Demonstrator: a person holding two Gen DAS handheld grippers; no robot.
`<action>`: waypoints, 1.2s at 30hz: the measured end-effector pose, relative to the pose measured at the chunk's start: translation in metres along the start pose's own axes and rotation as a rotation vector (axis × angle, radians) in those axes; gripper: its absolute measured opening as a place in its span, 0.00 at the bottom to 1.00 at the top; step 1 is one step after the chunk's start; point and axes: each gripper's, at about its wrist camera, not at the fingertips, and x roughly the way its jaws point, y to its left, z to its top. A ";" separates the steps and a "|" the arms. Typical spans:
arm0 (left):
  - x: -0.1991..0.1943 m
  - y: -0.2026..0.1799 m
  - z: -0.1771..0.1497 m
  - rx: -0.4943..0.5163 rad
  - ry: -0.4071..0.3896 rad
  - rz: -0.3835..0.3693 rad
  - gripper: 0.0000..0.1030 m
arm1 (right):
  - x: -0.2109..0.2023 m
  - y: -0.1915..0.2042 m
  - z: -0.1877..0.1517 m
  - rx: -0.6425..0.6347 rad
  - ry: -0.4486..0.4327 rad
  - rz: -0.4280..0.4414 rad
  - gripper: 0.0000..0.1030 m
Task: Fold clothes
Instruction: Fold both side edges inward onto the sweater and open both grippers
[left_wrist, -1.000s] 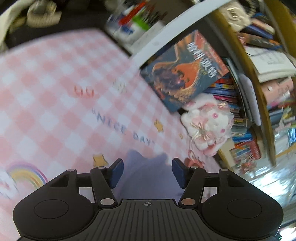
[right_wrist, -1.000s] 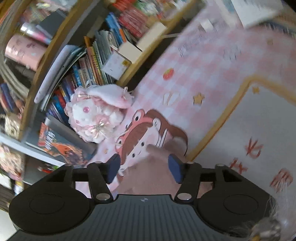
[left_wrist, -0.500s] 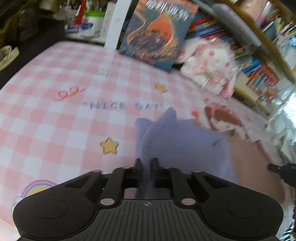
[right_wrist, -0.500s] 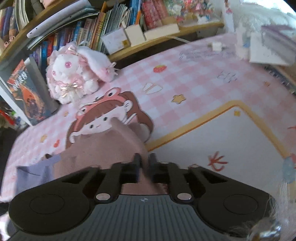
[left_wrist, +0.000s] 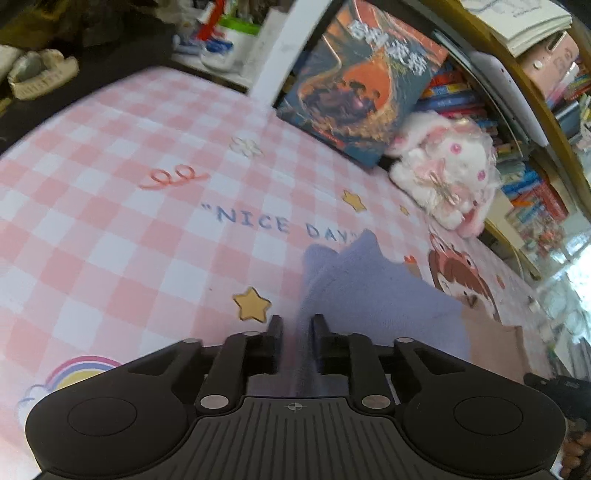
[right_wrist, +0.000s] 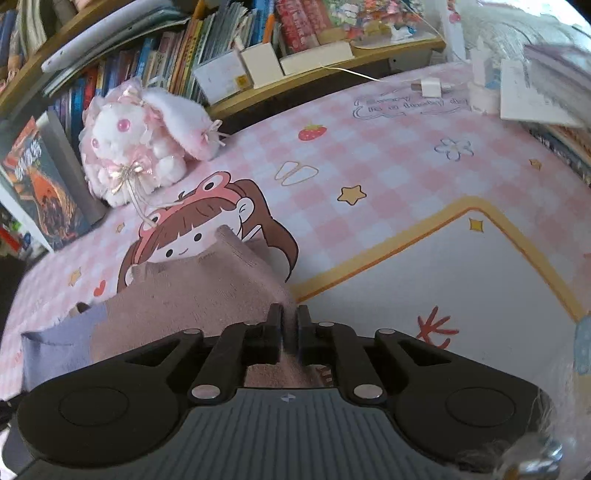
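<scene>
A: Where is the garment (left_wrist: 373, 295) sitting?

B: On the pink checked mat (left_wrist: 110, 236), out in front of both tools. It is a two-tone knit piece: lilac at the left end, dusty pink (right_wrist: 207, 291) at the right. The colour seam is showing in both views.

A: What are the grippers doing?

B: The left gripper (left_wrist: 296, 328) is pinching the lilac edge, fingers nearly closed with only the cloth's thickness between them. The right gripper (right_wrist: 289, 319) is doing the same on the pink edge, jaws drawn in tight around a ridge of fabric.

A: So how far along is the fold?

B: Early, I am judging. Both near corners are being held, but the cloth is lying bunched and peaked, far corners pointing up toward the plush rabbit (right_wrist: 140, 144) and the books (left_wrist: 365, 88). No flat, squared fold is showing. What seems left: carrying the held edge over, laying it down, releasing, then any further folds.

A: Is the cloth lifting off the mat?

B: I cannot tell from these views.
</scene>
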 end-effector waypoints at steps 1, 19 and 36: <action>-0.006 -0.003 -0.001 0.005 -0.026 0.018 0.23 | -0.003 0.000 0.002 -0.009 -0.006 -0.006 0.23; -0.051 -0.091 -0.054 0.003 -0.184 0.069 0.38 | 0.027 0.020 0.030 -0.302 0.078 0.129 0.08; -0.068 -0.139 -0.126 -0.119 -0.154 0.271 0.43 | 0.009 -0.022 0.032 -0.283 0.084 0.312 0.36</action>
